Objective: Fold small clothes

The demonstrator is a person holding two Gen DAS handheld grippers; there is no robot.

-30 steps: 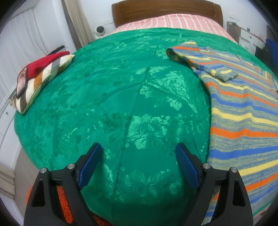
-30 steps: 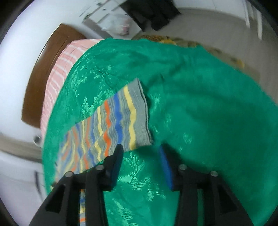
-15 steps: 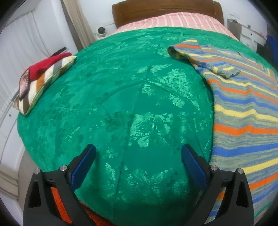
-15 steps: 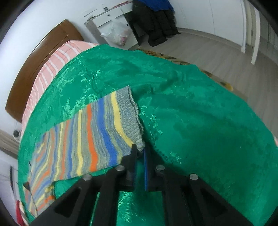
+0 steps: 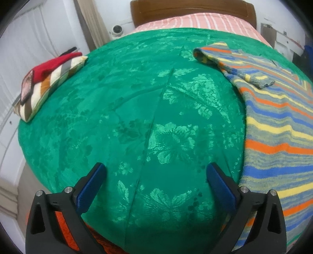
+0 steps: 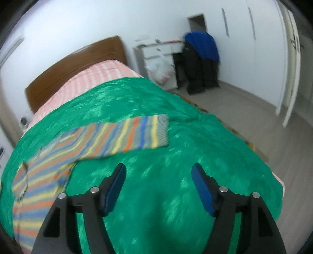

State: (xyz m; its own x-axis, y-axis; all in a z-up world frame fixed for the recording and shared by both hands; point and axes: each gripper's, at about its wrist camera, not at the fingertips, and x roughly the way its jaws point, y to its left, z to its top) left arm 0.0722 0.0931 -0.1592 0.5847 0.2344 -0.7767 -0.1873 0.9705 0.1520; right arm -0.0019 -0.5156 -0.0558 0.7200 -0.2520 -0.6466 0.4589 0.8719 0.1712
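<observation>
A striped knit sweater [image 5: 277, 125] in blue, orange, yellow and grey lies flat on the green bedspread [image 5: 137, 109]. Its left sleeve [image 5: 240, 70] is folded back across the chest. In the right wrist view the other sleeve [image 6: 125, 136] stretches out sideways, cuff to the right. My left gripper [image 5: 155, 181] hovers over bare bedspread left of the sweater, its jaws still opening, nothing between them. My right gripper [image 6: 158, 185] is above the bedspread, below the outstretched sleeve; its jaws are opening and nothing is between them.
A striped cushion [image 5: 47, 86] with a red cloth on it lies at the bed's left edge. Pink striped bedding [image 5: 195, 19] and a wooden headboard [image 5: 191, 7] are at the far end. Right of the bed are bare floor [image 6: 254, 109], a white cabinet [image 6: 156, 52] and hanging dark clothes [image 6: 199, 62].
My right gripper shut on the sleeve cuff, then let it go and rose away with jaws apart; the sleeve now lies stretched out. My left gripper's jaws widened, staying in place.
</observation>
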